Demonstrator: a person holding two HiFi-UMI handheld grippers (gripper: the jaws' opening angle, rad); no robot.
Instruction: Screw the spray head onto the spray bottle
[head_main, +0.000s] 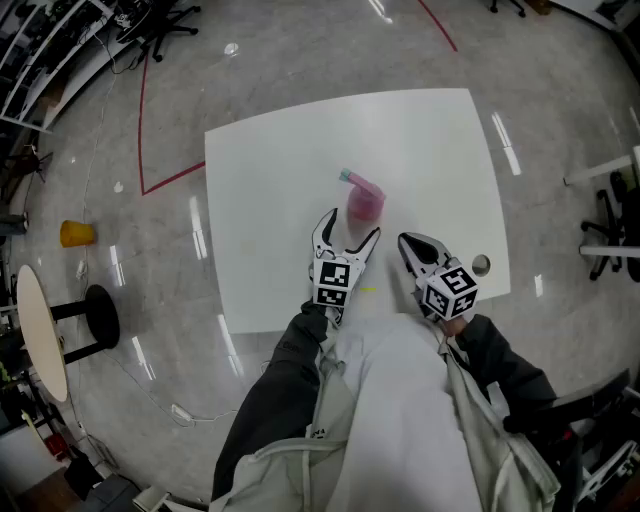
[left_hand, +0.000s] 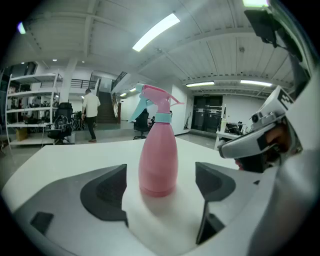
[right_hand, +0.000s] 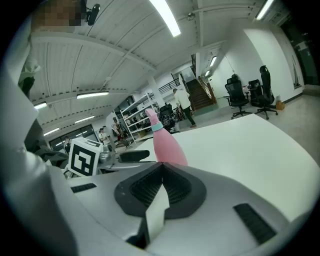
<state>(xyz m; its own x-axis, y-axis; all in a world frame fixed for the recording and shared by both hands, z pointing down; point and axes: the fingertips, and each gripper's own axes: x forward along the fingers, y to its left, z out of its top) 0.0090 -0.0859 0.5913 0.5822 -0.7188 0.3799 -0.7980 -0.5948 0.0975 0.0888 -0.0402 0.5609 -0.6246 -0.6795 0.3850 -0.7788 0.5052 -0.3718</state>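
Note:
A pink spray bottle (head_main: 365, 201) stands upright on the white table (head_main: 270, 180), with its pink spray head and teal trigger sitting on top. In the left gripper view the bottle (left_hand: 159, 160) stands just ahead of and between the jaws, which are wide apart and do not touch it. My left gripper (head_main: 351, 226) is open, right in front of the bottle. My right gripper (head_main: 408, 242) is shut and empty, a little to the right of the bottle. The right gripper view shows the closed jaws (right_hand: 162, 187) with the bottle (right_hand: 167, 144) beyond them.
A small round object (head_main: 481, 265) lies near the table's right front edge. On the floor to the left are a yellow cup (head_main: 76, 234) and a black stool (head_main: 100, 315). Office chairs stand at the far right (head_main: 615, 225).

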